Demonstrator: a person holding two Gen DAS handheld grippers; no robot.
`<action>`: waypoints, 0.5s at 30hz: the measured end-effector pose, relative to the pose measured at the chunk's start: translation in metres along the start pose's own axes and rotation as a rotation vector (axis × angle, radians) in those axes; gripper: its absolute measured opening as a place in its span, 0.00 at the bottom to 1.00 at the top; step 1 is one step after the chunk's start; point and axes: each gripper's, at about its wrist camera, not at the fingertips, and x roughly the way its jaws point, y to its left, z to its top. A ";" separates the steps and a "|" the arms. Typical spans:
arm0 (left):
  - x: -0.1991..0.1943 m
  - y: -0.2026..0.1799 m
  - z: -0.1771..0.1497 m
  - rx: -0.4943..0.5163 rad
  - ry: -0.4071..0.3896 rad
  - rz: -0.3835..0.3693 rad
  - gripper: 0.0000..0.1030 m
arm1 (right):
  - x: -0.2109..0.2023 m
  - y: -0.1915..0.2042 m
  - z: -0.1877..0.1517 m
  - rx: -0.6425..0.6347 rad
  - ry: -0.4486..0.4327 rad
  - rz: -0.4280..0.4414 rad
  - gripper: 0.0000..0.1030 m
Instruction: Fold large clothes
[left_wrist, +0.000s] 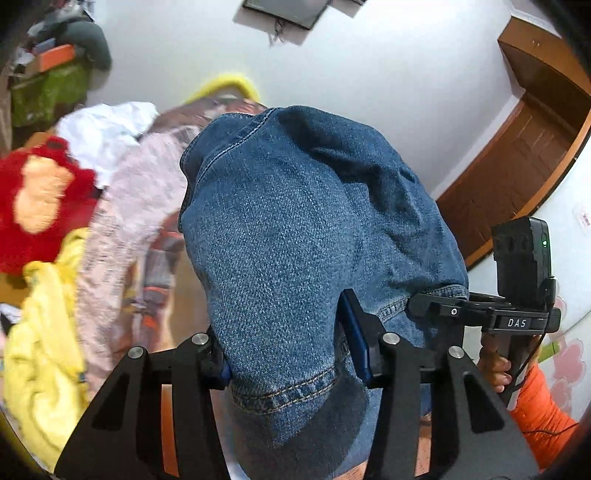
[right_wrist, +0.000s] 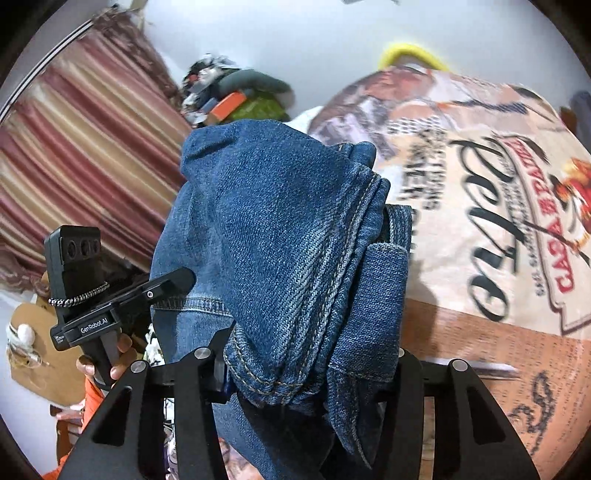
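Left gripper (left_wrist: 291, 354) pinching a bunched fold of the jeans (left_wrist: 295, 229), held up before the wall. Right gripper (right_wrist: 310, 369) likewise clamped on denim, apparently above the printed sheet (right_wrist: 498, 229).

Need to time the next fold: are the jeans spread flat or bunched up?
Bunched up. The jeans hang in thick rumpled layers, clamped in both the left gripper and right gripper, lifted off the printed sheet.
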 end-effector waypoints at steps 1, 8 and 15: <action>-0.002 0.006 -0.002 -0.005 -0.003 0.008 0.47 | 0.005 0.008 0.001 -0.004 0.004 0.006 0.46; -0.025 0.055 -0.024 -0.087 0.009 0.060 0.47 | 0.061 0.040 -0.002 -0.020 0.085 0.041 0.46; 0.007 0.106 -0.050 -0.205 0.085 0.074 0.47 | 0.130 0.034 -0.019 0.008 0.200 0.035 0.46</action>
